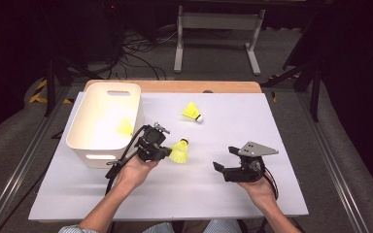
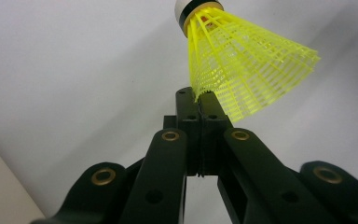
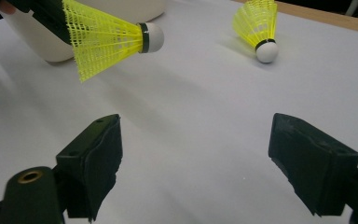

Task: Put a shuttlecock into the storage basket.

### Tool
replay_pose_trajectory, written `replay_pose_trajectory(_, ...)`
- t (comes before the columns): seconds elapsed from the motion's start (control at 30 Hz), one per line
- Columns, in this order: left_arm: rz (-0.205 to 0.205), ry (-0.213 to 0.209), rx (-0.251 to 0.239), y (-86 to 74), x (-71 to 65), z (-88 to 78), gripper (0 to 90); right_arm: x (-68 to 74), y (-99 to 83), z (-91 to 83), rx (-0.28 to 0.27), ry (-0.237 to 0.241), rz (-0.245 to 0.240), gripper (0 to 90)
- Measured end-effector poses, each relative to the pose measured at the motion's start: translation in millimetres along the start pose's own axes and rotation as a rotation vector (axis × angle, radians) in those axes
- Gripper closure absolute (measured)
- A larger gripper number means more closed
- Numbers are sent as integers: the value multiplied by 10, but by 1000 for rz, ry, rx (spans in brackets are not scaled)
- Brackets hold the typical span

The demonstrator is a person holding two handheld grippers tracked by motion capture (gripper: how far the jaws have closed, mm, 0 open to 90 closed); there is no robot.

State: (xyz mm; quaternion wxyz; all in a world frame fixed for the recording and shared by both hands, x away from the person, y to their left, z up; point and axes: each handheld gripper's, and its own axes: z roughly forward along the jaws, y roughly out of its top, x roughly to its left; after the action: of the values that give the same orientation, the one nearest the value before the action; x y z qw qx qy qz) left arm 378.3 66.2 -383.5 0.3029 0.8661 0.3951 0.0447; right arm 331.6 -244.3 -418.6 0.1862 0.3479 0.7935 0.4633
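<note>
Left tongs (image 1: 167,153) pinch the skirt edge of a yellow mesh shuttlecock (image 1: 180,151), held just above the white bench (image 1: 223,194) beside the white plastic bin (image 1: 90,145); right tongs (image 1: 223,158) gape wide with nothing between them, hand low and level. Another shuttlecock (image 1: 192,112) lies on its side farther back, well apart

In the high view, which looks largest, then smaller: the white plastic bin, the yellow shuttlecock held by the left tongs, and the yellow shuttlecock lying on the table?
1. White plastic bin.
2. and 3. Held yellow shuttlecock and lying yellow shuttlecock: alike, unranked.
</note>
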Motion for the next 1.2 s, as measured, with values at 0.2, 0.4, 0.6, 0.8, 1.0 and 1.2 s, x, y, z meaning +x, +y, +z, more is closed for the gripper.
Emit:
replay_pose_trajectory(0.2, 0, -4, -5, 1, 8, -60, 900, -51, -78, -85, -28, -17, 9, 160)
replay_pose_trajectory(0.4, 8, 15, -4, 4, 19, -112, 900, -101, -152, -163, -54, -36, 21, 151)
replay_pose_trajectory(0.6, 10, 16, -14, 15, 20, -186, 900, -150, -218, -261, -76, -70, 26, 121)
replay_pose_trajectory(0.8, 6, 13, -20, 38, 39, -253, 900, -194, -308, -324, -87, -109, 34, 106)
replay_pose_trajectory(1.0, 3, 12, -24, 68, 39, -326, 900, -237, -397, -374, -98, -129, 62, 103)
replay_pose_trajectory(1.2, 4, 4, -34, 105, 46, -414, 900, -275, -470, -417, -111, -145, 86, 103)
